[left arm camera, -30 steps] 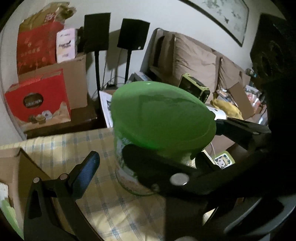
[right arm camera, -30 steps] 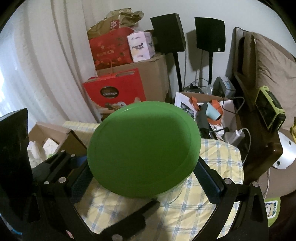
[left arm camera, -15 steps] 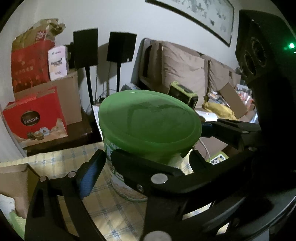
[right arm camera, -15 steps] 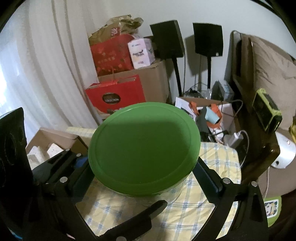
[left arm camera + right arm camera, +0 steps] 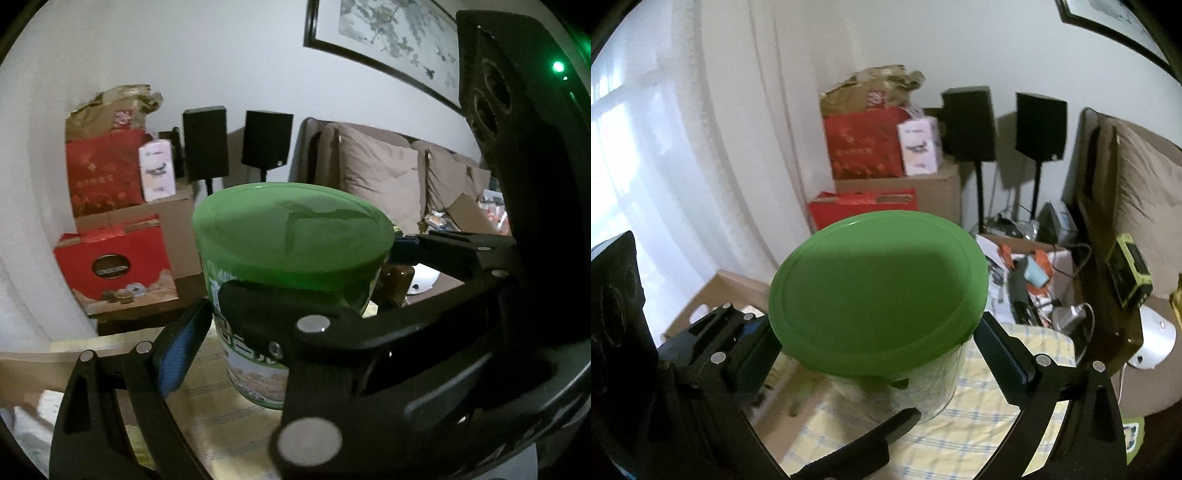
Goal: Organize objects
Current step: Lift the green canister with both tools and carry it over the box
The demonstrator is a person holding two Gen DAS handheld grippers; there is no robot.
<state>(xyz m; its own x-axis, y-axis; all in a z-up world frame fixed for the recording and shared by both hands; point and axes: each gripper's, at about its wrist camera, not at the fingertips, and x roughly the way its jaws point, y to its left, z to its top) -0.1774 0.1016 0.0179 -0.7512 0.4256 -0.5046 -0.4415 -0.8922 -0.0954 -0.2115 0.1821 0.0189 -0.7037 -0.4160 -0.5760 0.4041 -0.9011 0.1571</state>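
Green-lidded tub (image 5: pixel 879 306) stands upright on checked tabletop (image 5: pixel 979 435) near its far edge; right claw (image 5: pixel 875 343) clamps lid rim, left claw (image 5: pixel 291 295) spread wide around tub.

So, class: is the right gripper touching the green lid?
Cannot tell. In the right wrist view the right gripper straddles the green lid. The lid's rim overlaps both finger pads, hiding any contact or gap.

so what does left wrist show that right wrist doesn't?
Left wrist only: the printed label on the tub, the sofa cushions in a row, the framed picture.
Right wrist only: the curtained window, the open box of tools and cables.
Both: the green lid on the clear tub, both grippers flanking it, red gift boxes, two black speakers.
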